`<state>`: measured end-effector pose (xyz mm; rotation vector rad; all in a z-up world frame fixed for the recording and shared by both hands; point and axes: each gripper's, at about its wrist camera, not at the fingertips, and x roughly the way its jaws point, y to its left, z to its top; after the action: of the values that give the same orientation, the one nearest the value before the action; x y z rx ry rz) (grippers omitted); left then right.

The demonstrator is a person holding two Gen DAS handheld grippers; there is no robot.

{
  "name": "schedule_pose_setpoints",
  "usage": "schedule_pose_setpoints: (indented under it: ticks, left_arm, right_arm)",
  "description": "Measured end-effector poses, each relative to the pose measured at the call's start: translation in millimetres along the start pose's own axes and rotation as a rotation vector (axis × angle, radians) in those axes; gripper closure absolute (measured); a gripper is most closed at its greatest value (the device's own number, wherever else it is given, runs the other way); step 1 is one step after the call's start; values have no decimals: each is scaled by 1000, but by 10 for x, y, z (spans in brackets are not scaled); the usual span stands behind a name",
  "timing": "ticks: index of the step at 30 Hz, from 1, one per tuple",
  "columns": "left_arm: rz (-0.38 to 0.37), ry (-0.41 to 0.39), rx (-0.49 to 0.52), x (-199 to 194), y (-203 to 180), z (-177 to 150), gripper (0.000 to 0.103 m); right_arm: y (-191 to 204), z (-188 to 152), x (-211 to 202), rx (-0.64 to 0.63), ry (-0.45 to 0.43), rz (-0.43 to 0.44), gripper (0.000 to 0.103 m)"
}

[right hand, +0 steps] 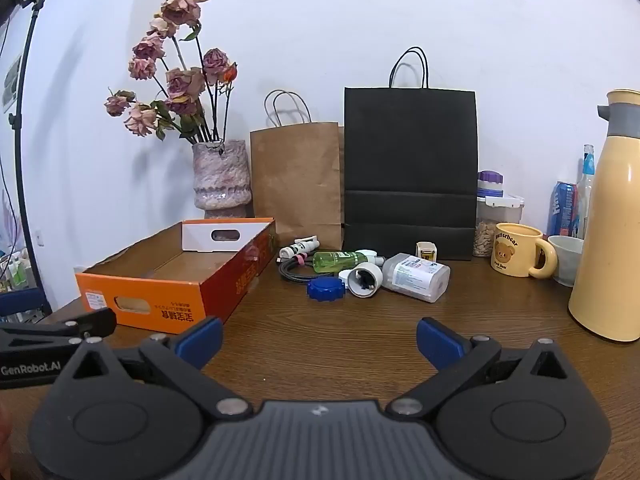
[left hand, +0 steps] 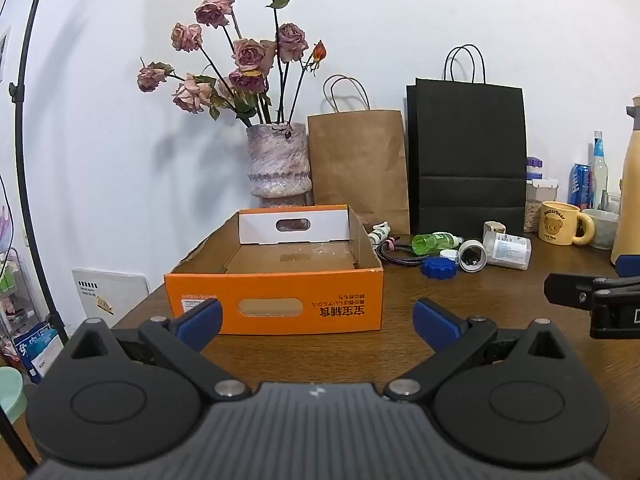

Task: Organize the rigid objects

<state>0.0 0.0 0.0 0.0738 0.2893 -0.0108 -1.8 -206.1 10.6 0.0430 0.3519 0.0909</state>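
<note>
Left wrist view
L tongs: your left gripper (left hand: 317, 322) is spread wide, nothing between the blue pads, hovering above the wooden table (left hand: 460, 312).
Box: orange cardboard box (left hand: 276, 300) sits dead ahead of you, just past the pads, short printed wall w/ hand slot facing you. Inside: bare cardboard floor, no items visible.
Clutter: lies fwd and to your right of the box, near but apart from it: green spray bottle (left hand: 436, 242), blue cap (left hand: 439, 268), white pill bottle (left hand: 507, 251), black cable (left hand: 394, 254).
Other tool: right gripper's body pokes in at the right edge.

Right wrist view
R tongs: right gripper (right hand: 319, 340) also spread, holding nothing.
Key relation: pile is straight ahead of this one, a bit right of centre; blue cap (right hand: 326, 289) is nearest. Judgement: R hand is the nearer one for the first pick.
Long axes: white pill bottle (right hand: 416, 277) lies on its side, axis running left-right w/ a slant, open white end piece toward the left; green spray bottle (right hand: 340, 261) also lies crosswise. You'd likely need to close across their short width.
Box: orange cardboard box (right hand: 160, 300) is fwd-left, looks empty from here too.
Not targets, prob.: yellow bear mug (right hand: 516, 255), cream thermos jug (right hand: 610, 220), paper bags, vase at the back.
</note>
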Motion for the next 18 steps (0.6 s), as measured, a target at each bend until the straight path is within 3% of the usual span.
schedule_pose_setpoints:
  ticks: [18]
  left_arm:
    - [-17, -6, -17, -20, 8, 33, 0]
  right_arm:
    - [10, 6, -29, 1, -11, 0, 0]
